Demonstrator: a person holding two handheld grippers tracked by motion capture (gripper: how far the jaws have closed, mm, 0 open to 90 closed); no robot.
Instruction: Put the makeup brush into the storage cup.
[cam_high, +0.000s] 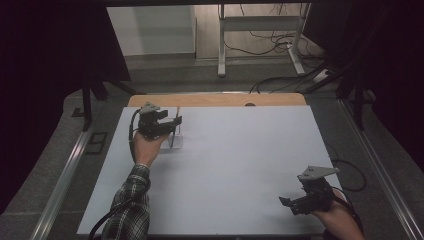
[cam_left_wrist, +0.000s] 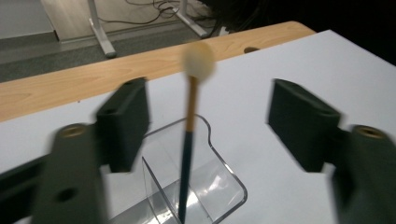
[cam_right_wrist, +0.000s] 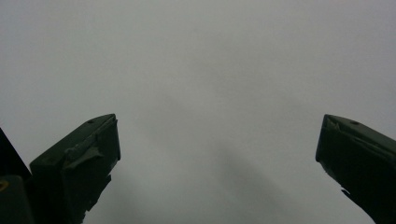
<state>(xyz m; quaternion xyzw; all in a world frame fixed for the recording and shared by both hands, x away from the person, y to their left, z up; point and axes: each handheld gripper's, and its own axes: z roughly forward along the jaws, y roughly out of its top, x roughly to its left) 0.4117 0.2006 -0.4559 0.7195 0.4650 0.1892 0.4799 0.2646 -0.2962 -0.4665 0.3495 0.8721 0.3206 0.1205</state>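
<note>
Nearest you, at the near right corner of the white table (cam_high: 225, 170), your right gripper (cam_high: 292, 202) rests low over the surface. Its jaws stand wide apart with nothing between them, and in the right gripper view the right gripper (cam_right_wrist: 217, 154) has plain white tabletop ahead of it.

Farther along, toward the far left part of the table, your left gripper (cam_high: 175, 121) is level with the clear holder (cam_high: 176, 141), a small transparent stand that sits on the white surface just short of the table's far wooden edge (cam_high: 215, 99). In the left gripper view the left gripper (cam_left_wrist: 210, 123) has its jaws spread, one on each side of the brush (cam_left_wrist: 188, 154) and touching neither it nor the clear holder (cam_left_wrist: 219, 186). The brush stands nearly upright in the holder, dark lower shaft down in the front compartment, tan upper shaft above, and a round pale tip at the top. The jaws look blurred, so you cannot tell their edges exactly.

Beyond the wooden edge lies grey floor with cables (cam_high: 270, 42) and a white frame leg (cam_high: 221, 40).
</note>
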